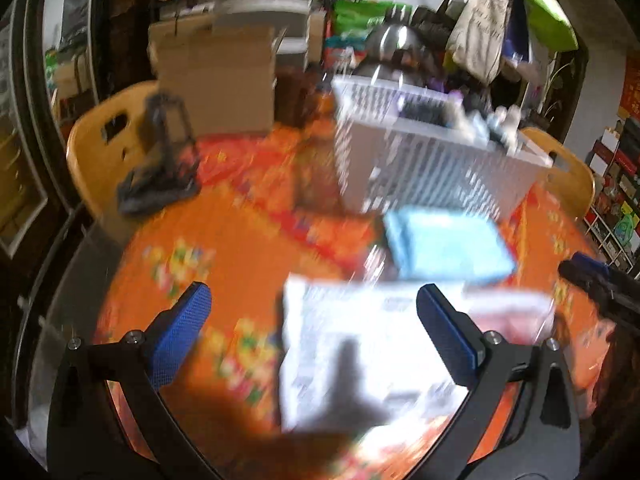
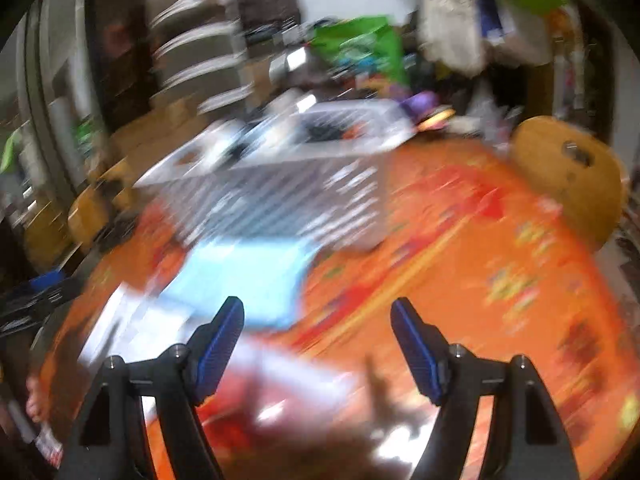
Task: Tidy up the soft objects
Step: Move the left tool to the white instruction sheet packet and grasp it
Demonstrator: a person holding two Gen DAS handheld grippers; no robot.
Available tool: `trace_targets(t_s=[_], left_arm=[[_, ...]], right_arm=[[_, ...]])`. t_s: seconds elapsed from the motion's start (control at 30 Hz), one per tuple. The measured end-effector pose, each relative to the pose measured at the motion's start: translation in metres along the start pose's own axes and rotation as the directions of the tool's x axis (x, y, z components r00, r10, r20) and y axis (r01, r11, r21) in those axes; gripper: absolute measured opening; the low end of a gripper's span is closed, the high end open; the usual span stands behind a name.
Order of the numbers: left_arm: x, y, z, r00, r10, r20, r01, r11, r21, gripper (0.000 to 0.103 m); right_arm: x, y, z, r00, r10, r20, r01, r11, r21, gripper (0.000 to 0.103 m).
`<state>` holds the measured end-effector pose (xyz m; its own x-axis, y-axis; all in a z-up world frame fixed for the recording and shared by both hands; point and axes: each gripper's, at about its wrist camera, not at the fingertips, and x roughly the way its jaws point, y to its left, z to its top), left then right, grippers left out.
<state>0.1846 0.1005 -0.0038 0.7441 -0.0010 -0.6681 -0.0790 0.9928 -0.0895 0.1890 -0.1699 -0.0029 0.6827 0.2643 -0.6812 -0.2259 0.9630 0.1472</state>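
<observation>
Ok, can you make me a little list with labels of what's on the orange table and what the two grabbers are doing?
table: round, orange patterned tablecloth
basket: white slatted basket standing at the far side, things inside too blurred to name
blue item: light blue folded cloth lying flat in front of the basket
white item: white folded cloth nearest, below the left gripper
left gripper: open, holding nothing
right gripper: open, holding nothing, above the tablecloth
chairs: yellow wooden chair behind the table
picture quality: blurred

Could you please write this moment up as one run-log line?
left gripper: open, empty, above white cloth | right gripper: open, empty | light blue cloth: beside white basket | frames blurred
</observation>
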Motion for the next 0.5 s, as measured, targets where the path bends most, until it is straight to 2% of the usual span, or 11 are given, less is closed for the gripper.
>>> trace_targets(t_s=[0.07, 0.17, 0.27, 0.33, 0.37, 0.4, 0.43, 0.5], left_arm=[[0.0, 0.013, -0.021, 0.999, 0.002, -0.032, -0.002, 1.0, -0.007, 0.102], [-0.002, 0.029, -0.045, 0.998, -0.004, -0.064, 0.003, 1.0, -0.011, 0.102], [-0.002, 0.036, -0.062, 0.997, -0.014, -0.078, 0.014, 1.0, 0.004, 0.101], [0.003, 0.039, -0.064, 0.995, -0.033, -0.094, 0.033, 0.999, 0.001, 0.101], [0.007, 0.04, -0.067, 0.994, -0.041, -0.102, 0.041, 0.999, 0.0, 0.101], [0.012, 0.041, -0.068, 0.993, -0.047, -0.111, 0.047, 0.999, 0.001, 0.095], [0.016, 0.04, -0.068, 0.991, -0.054, -0.12, 0.054, 0.999, 0.002, 0.085], [0.019, 0.039, -0.069, 0.987, -0.085, -0.133, 0.086, 0.996, -0.001, 0.076]], right_arm=[[0.006, 0.03, -0.019, 0.998, 0.058, -0.039, -0.059, 0.998, -0.029, 0.075], [0.012, 0.066, -0.037, 0.996, 0.067, -0.059, -0.072, 0.994, -0.082, 0.072], [0.017, 0.088, -0.046, 0.987, 0.13, -0.09, -0.138, 0.987, -0.079, 0.06], [0.024, 0.101, -0.049, 0.985, 0.131, -0.11, -0.142, 0.985, -0.097, 0.049], [0.03, 0.107, -0.051, 0.982, 0.138, -0.13, -0.151, 0.983, -0.102, 0.048], [0.035, 0.11, -0.052, 0.978, 0.146, -0.147, -0.162, 0.982, -0.1, 0.046], [0.039, 0.113, -0.051, 0.975, 0.153, -0.16, -0.17, 0.98, -0.101, 0.042], [0.044, 0.115, -0.054, 0.973, 0.153, -0.174, -0.173, 0.979, -0.106, 0.04]])
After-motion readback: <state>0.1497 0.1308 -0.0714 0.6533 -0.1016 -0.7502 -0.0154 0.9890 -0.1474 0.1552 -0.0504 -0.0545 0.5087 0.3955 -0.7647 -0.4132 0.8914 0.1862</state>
